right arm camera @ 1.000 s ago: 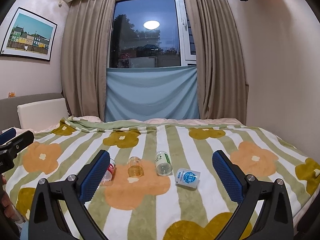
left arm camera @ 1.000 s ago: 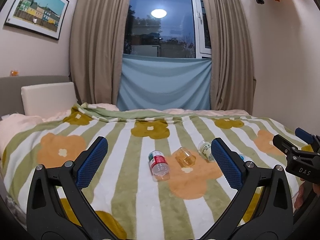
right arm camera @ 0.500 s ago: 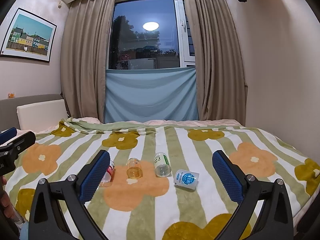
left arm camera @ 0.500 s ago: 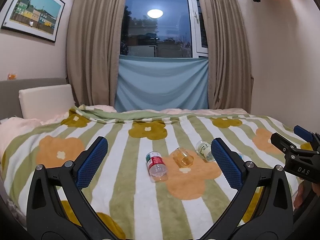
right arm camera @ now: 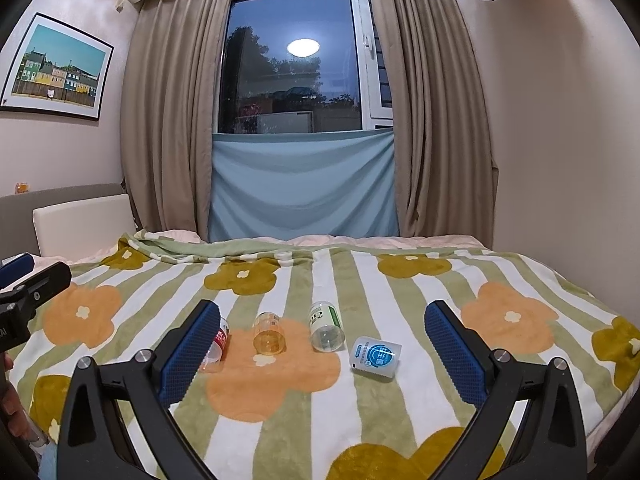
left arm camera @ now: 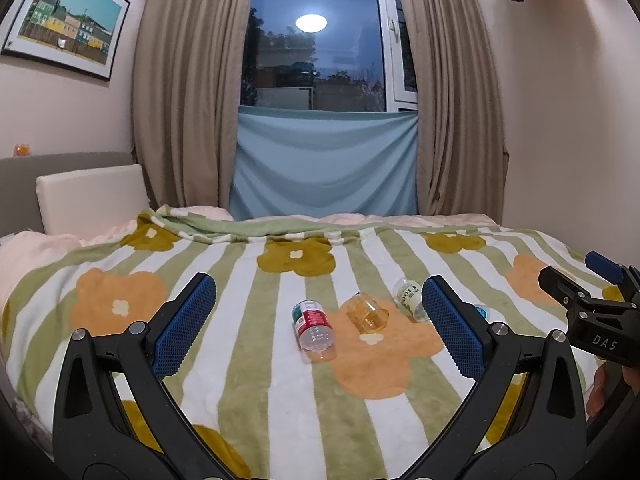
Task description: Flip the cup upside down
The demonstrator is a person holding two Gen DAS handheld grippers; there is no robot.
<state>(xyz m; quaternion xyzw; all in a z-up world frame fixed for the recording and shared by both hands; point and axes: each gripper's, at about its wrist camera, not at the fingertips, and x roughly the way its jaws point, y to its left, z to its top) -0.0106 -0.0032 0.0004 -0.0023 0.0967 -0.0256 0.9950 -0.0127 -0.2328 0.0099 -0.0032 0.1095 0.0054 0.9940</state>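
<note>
While both tools hang above the near edge of the bed, four small containers lie on their sides in a row on the fleecy blanket (right arm camera: 400,288), which is striped green and white with orange and olive flowers.

The left hand-held gripper (left arm camera: 320,326) has its jaws spread wide with nothing between them; its pads (left arm camera: 185,326) are blue and finely knurled, set on black plastic arms with metal screw heads. The right hand-held gripper (right arm camera: 326,354) is spread just as wide and empty, with the same blue pads (right arm camera: 454,356). Seen from the left wrist, the right tool's black body carries white letters reading "DAS".

The cup (right arm camera: 269,333), a small clear amber plastic cylinder, lies tipped over at the top edge of an orange flower, its open mouth facing the cameras; the left wrist shows it too (left arm camera: 367,313). Just to its left lies a clear ribbed bottle with a red and teal label (left arm camera: 314,330), the print too small to read. To the cup's right lies a clear bottle with a green and white label (right arm camera: 326,325), its writing not legible. Furthest right rests a frosted white container with a round blue emblem (right arm camera: 376,354), its characters unreadable.

A framed picture of coloured houses (right arm camera: 56,68) hangs on the left wall.
</note>
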